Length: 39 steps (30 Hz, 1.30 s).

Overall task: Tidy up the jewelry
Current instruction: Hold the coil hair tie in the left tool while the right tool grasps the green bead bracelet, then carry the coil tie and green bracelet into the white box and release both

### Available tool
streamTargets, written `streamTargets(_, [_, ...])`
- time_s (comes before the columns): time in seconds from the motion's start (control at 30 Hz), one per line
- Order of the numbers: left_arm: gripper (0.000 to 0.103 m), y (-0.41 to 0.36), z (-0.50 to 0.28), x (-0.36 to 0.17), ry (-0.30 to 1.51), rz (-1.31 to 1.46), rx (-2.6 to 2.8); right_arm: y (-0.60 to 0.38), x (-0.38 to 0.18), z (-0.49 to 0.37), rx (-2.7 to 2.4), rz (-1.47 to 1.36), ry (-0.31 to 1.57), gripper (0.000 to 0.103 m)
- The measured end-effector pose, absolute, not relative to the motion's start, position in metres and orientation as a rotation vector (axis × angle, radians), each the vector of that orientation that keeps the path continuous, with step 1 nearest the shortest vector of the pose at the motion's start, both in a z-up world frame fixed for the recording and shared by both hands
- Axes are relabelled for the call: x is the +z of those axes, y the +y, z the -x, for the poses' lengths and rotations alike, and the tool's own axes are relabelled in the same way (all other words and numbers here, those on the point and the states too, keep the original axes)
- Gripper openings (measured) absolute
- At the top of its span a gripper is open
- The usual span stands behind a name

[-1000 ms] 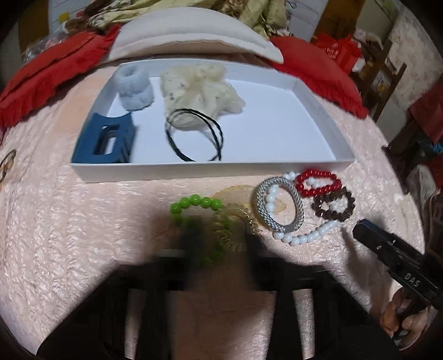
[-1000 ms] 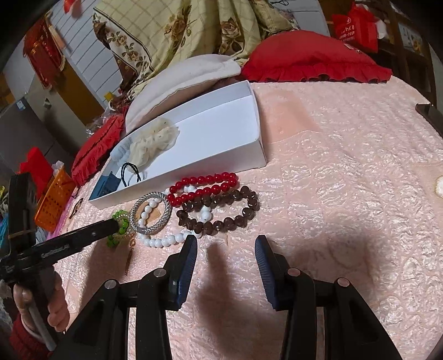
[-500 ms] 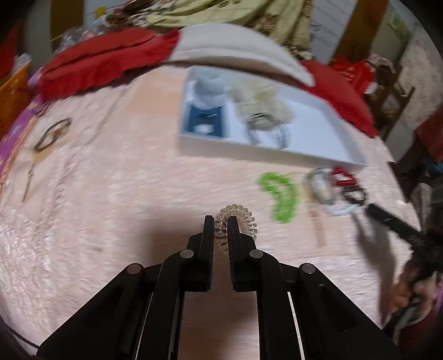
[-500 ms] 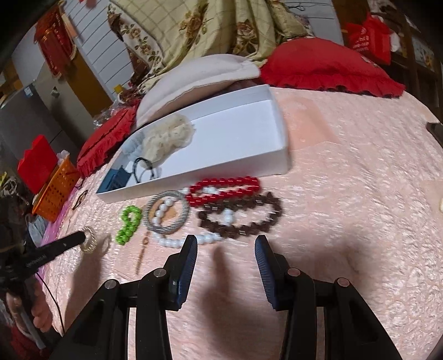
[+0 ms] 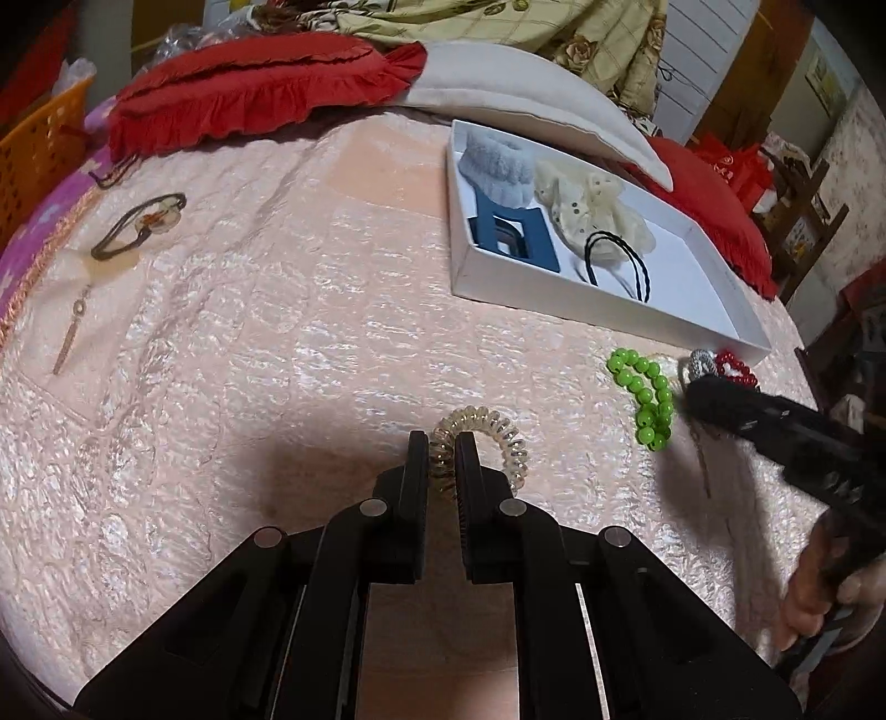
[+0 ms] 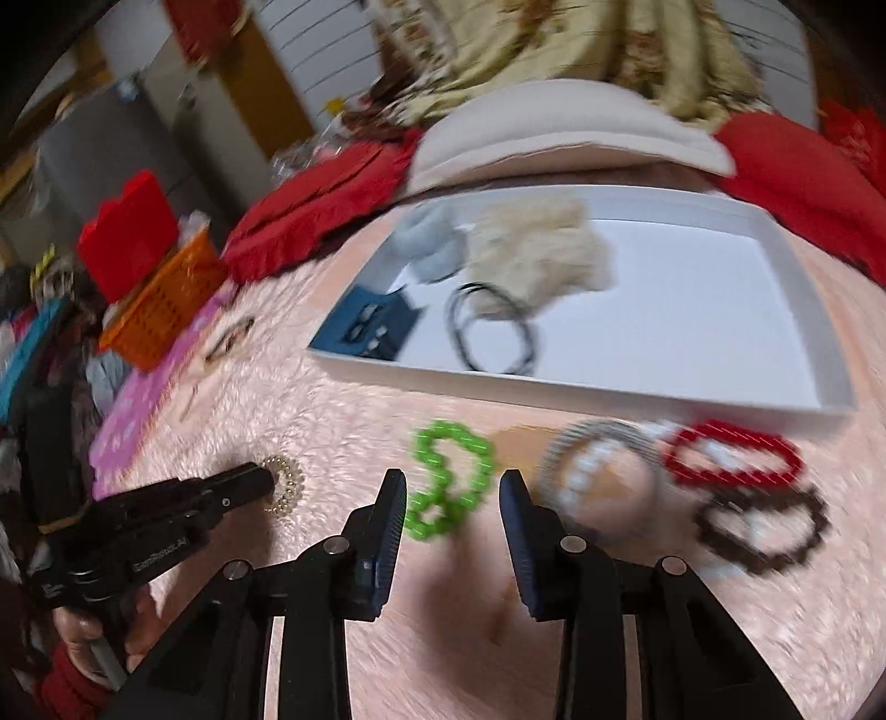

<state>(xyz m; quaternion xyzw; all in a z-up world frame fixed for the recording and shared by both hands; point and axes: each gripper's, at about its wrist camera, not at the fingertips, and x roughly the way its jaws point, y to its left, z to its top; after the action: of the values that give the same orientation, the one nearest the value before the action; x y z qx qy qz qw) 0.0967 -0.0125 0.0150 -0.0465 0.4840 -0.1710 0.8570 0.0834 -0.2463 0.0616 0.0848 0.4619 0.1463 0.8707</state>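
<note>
My left hand-held gripper [image 5: 443, 451] is clamped on the clear coil hair tie [image 5: 480, 443], now pulled left of the pile, while my right hand-held gripper [image 6: 451, 493], jaws just narrowing but apart, nears the green bead bracelet [image 6: 448, 479] before the white box [image 6: 637, 390].

A pink quilt [image 5: 232, 343] covered the bed, with a purple flowered cloth [image 6: 138, 410] along one edge. Behind the box lay a cream pillow [image 5: 531, 105] between two red frilled cushions [image 5: 249, 94], and a yellow floral blanket [image 5: 498, 22] was heaped beyond them. Off the bed stood an orange basket [image 6: 166, 304] with a red box [image 6: 130, 227] just behind it, and a wooden chair [image 5: 803, 216] showed past the far cushion.
</note>
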Motion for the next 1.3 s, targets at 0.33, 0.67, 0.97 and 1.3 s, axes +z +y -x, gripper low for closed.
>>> streamTargets(0.33, [0.008, -0.015, -0.099, 0.015, 1.024, 0.097, -0.364, -0.209, 0.039, -0.100, 0.233, 0.010, 1.020, 0.034])
streamTargets(0.67, [0.008, -0.005, -0.092, 0.027, 0.987, 0.143, -0.362, -0.212, 0.059, -0.096, 0.256, -0.072, 0.987, 0.009])
streamTargets(0.97, [0.008, -0.007, -0.073, 0.042, 0.950, 0.156, -0.400, -0.261, 0.122, -0.078, 0.266, -0.230, 0.870, 0.009])
streamTargets(1.3, [0.008, -0.042, -0.088, 0.075, 0.999, 0.197, -0.508, -0.329, 0.158, -0.088, 0.146, -0.228, 0.811, 0.009])
